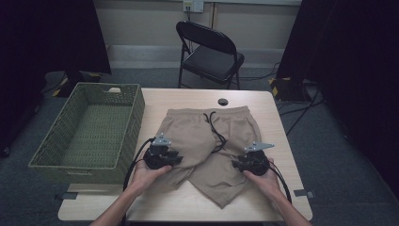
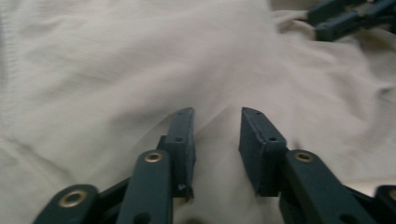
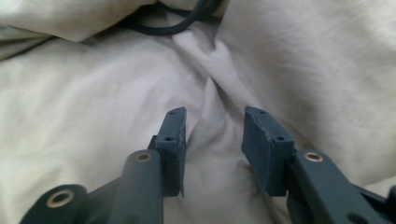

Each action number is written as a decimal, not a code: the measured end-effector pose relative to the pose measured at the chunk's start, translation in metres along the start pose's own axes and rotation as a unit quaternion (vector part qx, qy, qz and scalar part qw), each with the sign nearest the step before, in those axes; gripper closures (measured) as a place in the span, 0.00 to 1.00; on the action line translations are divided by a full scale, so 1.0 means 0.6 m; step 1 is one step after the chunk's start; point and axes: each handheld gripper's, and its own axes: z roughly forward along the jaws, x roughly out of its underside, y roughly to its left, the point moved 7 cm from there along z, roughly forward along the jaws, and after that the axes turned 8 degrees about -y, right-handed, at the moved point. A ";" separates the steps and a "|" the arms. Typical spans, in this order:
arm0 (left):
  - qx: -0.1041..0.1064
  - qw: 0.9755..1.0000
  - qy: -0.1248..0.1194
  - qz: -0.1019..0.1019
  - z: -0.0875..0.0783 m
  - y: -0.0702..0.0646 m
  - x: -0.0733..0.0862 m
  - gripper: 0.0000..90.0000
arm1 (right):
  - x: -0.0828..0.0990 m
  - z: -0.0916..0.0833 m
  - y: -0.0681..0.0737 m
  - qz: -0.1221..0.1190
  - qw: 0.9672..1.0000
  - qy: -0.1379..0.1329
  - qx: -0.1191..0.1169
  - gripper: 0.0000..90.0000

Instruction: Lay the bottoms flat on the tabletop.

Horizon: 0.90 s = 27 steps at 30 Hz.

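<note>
Shorts (image 1: 207, 136) lie beside the basket (image 1: 89, 129), both grippers' jaws spread, seemingly straddling cloth ridges.

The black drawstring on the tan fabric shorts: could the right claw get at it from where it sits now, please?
Probably yes. The right claw rests on the tan fabric shorts with its jaws apart, and the black drawstring lies uncovered on the cloth just ahead, nothing between.

A pale wooden tabletop (image 1: 282, 188) stands on grey carpet (image 1: 348, 165). Beyond its far edge a black folding chair (image 1: 210, 52) faces us, backed by a cream wall (image 1: 150, 21) with a socket (image 1: 193, 5) up top. Dark curtains (image 1: 42, 37) hang on both sides. Cables (image 1: 301, 110) trail across the floor, yellow-black tape (image 1: 281, 84) marking a stand's foot.
</note>
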 end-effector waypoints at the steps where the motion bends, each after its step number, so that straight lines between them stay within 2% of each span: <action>1: -0.014 1.000 0.004 0.009 0.003 0.008 0.000 0.70 | 0.000 0.000 -0.004 -0.003 1.000 -0.001 0.005 0.66; 3: -0.020 1.000 0.006 0.002 0.013 0.020 0.000 0.70 | -0.001 0.000 -0.015 -0.005 1.000 -0.001 0.020 0.67; 5: -0.033 0.999 0.017 0.008 0.023 0.028 0.002 0.70 | -0.001 0.000 -0.026 -0.014 0.999 -0.002 0.039 0.67; 7: -0.040 0.999 0.016 0.005 0.031 0.038 0.004 0.70 | -0.001 -0.001 -0.041 -0.009 0.999 -0.002 0.049 0.67; 9: -0.050 0.999 0.013 -0.012 0.038 0.048 0.007 0.70 | 0.001 -0.005 -0.062 0.001 0.998 -0.005 0.063 0.67; 11: -0.056 0.998 0.010 -0.017 0.046 0.057 0.009 0.70 | 0.003 -0.012 -0.088 0.010 0.997 -0.007 0.081 0.67; 14: -0.057 0.998 -0.003 -0.035 0.059 0.066 0.009 0.70 | 0.007 -0.022 -0.124 0.023 0.994 -0.010 0.104 0.66; 15: -0.057 0.997 -0.012 -0.047 0.063 0.069 0.009 0.70 | 0.008 -0.025 -0.135 0.026 0.993 -0.011 0.111 0.66; 17: -0.052 0.995 -0.033 -0.084 0.074 0.072 0.005 0.70 | 0.009 -0.027 -0.149 0.033 0.992 -0.013 0.124 0.64; 18: -0.054 0.994 -0.038 -0.082 0.077 0.071 0.004 0.69 | 0.009 -0.028 -0.153 0.041 0.991 -0.011 0.125 0.63; 21: -0.054 0.995 -0.042 -0.068 0.075 0.062 -0.004 0.67 | 0.008 -0.028 -0.144 0.031 0.991 -0.002 0.127 0.59; 22: -0.050 0.995 -0.049 -0.066 0.071 0.058 -0.009 0.66 | 0.007 -0.029 -0.134 0.032 0.993 -0.001 0.116 0.57; 24: -0.041 0.997 -0.057 -0.039 0.052 0.041 -0.025 0.67 | -0.001 -0.030 -0.110 0.021 0.995 -0.012 0.098 0.57; 27: -0.013 0.999 -0.050 -0.002 0.029 0.013 -0.044 0.67 | -0.018 -0.034 -0.074 0.017 0.997 -0.034 0.069 0.58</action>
